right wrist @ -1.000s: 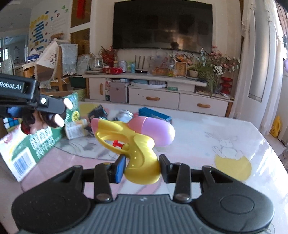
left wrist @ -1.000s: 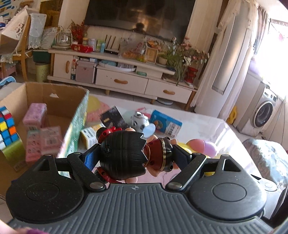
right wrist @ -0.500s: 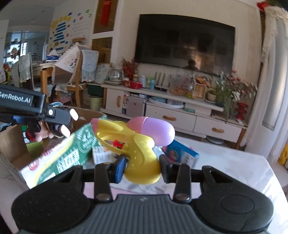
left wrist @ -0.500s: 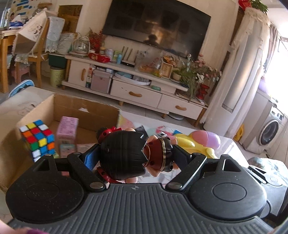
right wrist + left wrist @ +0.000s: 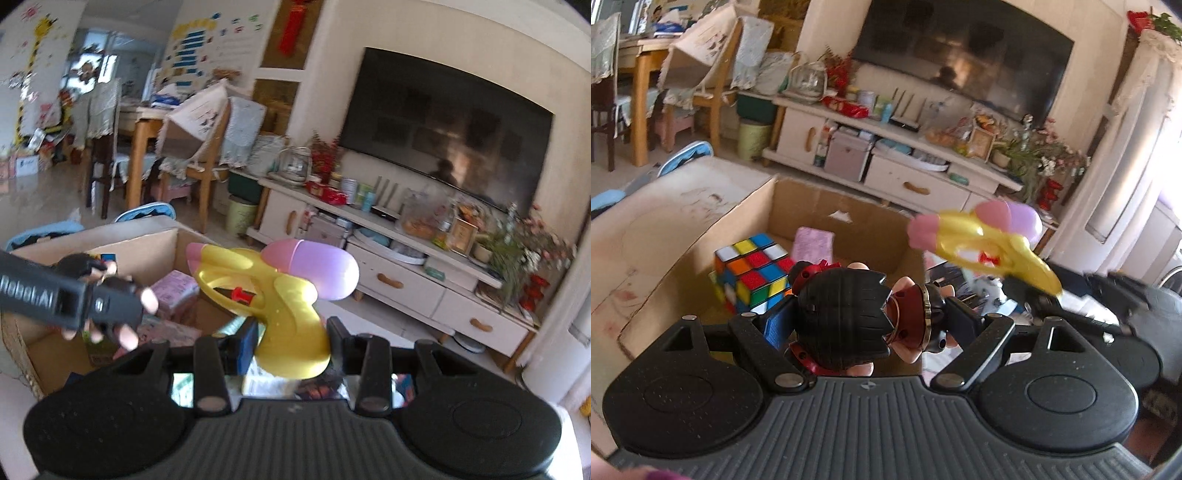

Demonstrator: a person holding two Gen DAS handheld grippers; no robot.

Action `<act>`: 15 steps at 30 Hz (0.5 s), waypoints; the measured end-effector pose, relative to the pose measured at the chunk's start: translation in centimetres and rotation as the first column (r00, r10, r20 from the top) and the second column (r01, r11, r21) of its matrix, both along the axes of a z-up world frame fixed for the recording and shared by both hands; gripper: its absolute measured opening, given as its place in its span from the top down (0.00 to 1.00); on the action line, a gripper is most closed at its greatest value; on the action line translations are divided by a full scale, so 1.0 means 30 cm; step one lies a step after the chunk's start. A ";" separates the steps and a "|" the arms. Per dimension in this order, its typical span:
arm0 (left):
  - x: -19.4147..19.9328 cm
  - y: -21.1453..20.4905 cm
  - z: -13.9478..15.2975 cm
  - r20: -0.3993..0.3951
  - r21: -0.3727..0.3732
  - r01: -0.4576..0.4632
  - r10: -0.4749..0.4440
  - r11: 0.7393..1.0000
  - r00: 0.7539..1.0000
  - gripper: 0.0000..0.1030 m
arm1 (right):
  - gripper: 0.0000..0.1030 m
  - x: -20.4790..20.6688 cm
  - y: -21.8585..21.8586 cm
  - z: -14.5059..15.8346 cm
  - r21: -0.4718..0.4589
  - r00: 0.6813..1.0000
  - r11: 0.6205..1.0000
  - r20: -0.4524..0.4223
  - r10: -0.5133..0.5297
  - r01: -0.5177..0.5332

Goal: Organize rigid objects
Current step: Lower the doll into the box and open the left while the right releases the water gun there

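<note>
Inside box (image 5: pixel 846 206), cube (image 5: pixel 753 271) shows leftward only.

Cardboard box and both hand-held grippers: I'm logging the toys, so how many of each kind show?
Puzzle cube: 1
Pink packet: 1
Doll figure, left hand-held gripper: 1
Water pistol, right hand-held gripper: 1
Total: 4

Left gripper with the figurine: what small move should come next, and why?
Probably ease the left gripper forward and down into the cardboard box. It is shut on the figurine, and the box lies open just ahead, holding a puzzle cube.
</note>
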State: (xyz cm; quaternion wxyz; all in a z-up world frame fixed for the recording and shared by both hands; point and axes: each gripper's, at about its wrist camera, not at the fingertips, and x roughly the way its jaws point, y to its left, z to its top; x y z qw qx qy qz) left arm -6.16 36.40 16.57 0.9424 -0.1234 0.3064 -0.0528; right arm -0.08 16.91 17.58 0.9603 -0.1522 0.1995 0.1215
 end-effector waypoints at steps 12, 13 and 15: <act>0.000 0.026 -0.029 -0.109 -0.003 -0.036 0.035 0.999 0.993 0.00 | 0.69 0.141 0.131 -0.071 -0.144 0.991 0.982 -0.064 0.115 -0.123; 0.003 0.029 -0.031 -0.118 -0.004 -0.042 0.042 0.999 0.992 0.00 | 0.69 0.148 0.139 -0.076 -0.155 0.990 0.979 -0.072 0.124 -0.134; 0.008 0.040 -0.036 -0.138 -0.014 -0.055 0.052 0.998 0.989 0.00 | 0.69 0.158 0.151 -0.085 -0.173 0.987 0.973 -0.080 0.141 -0.153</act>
